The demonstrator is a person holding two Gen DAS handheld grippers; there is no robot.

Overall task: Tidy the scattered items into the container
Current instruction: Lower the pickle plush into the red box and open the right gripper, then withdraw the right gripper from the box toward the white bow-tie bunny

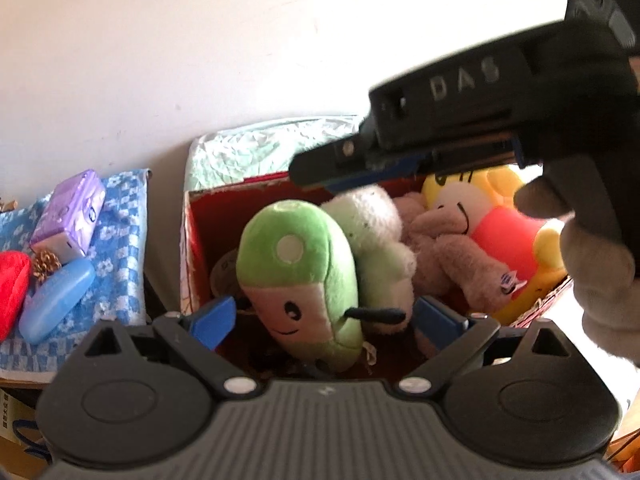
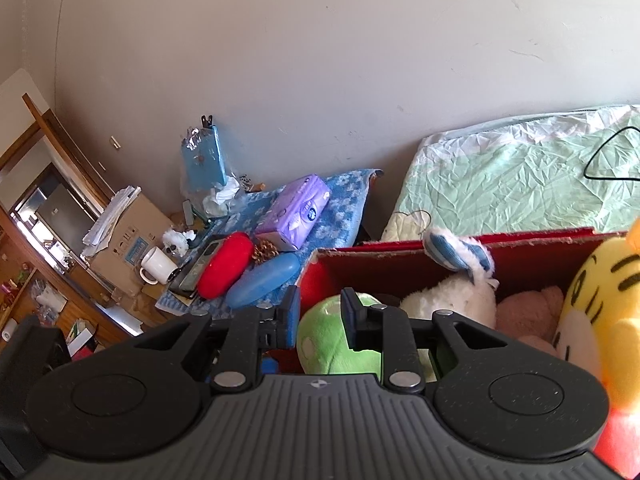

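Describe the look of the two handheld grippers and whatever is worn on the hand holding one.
Both grippers are black plastic with ribbed grey bodies, round pivot caps, silver rivets and blue pads. The left gripper shows these; the right gripper carries raised letters "DAS". A grey glove covers the hand on it.

Red box (image 2: pixel 400 258), red inside too. Green plush (image 1: pixel 298 260), white spot, pink face. Yellow plush (image 2: pixel 600 292), black stripes, red top. White plush (image 2: pixel 452 300). Blue-and-white checked floral cloth (image 1: pixel 120 240). Purple tissue pack (image 2: pixel 294 212). Blue case (image 2: pixel 262 280). Red case (image 2: pixel 226 264).

Red box (image 1: pixel 192 240) crammed with plush toys (image 1: pixel 304 264); right claw (image 1: pixel 316 172) overhead.
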